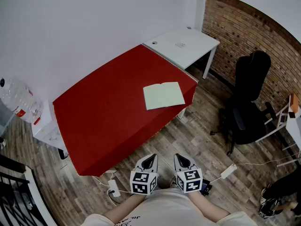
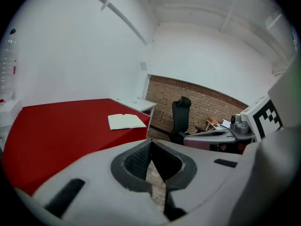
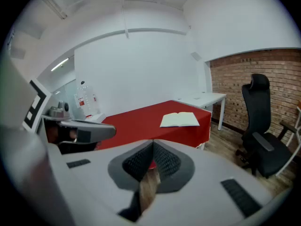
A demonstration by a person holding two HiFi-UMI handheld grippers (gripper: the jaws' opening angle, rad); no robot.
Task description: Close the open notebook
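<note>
One open notebook (image 1: 163,96) flat near one red table's (image 1: 103,117) right edge, left gripper (image 1: 151,158) and right gripper (image 1: 181,158) low by the person, well apart from it, both pairs of jaws pressed together, empty, one black chair (image 1: 249,102), perhaps one water jug (image 1: 19,100).

No legible text or labels anywhere

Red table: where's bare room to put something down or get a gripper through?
Red table is bare except the open notebook near its right corner. Free: everything from the notebook left to the edge by the water bottle, plus the near edge. Tight: the narrow strips between notebook and the table's right edges. White desk beyond is mostly bare.
</note>
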